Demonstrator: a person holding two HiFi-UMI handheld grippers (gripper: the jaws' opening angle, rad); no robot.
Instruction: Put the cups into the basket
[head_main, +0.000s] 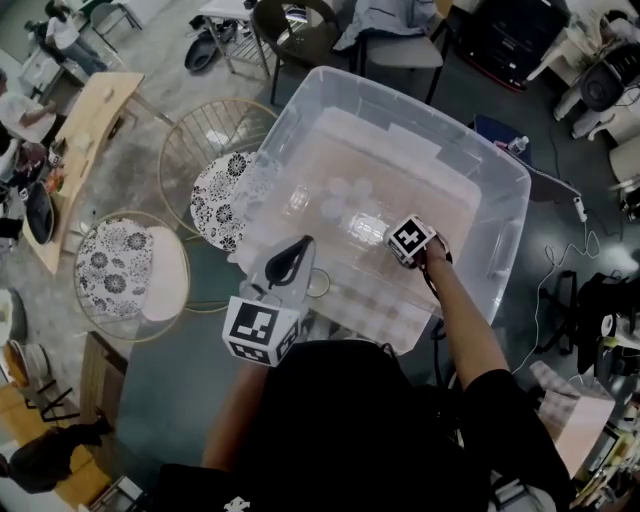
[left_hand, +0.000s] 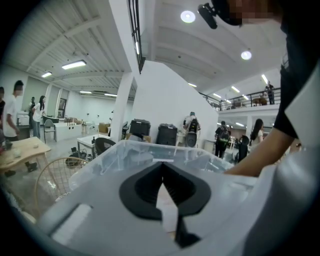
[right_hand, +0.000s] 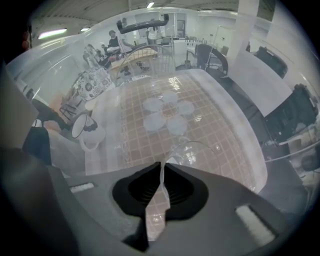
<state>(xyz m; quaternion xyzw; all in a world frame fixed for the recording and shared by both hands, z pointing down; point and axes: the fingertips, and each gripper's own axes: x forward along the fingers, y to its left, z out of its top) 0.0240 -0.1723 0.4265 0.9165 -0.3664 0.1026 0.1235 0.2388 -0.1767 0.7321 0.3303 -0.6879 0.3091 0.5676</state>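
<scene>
The basket is a large clear plastic bin on the floor in front of me. Several clear cups stand clustered on its bottom, also seen in the right gripper view. My right gripper points down inside the bin, shut on the thin rim of another clear cup. In the head view only its marker cube shows. My left gripper hovers at the bin's near left rim, its jaws shut with nothing between them. A white patterned mug sits just outside the bin's wall.
Two round wire stools with patterned cushions stand left of the bin. A wooden table is further left. Chairs stand behind the bin, and cables lie on the floor at the right. People stand in the background.
</scene>
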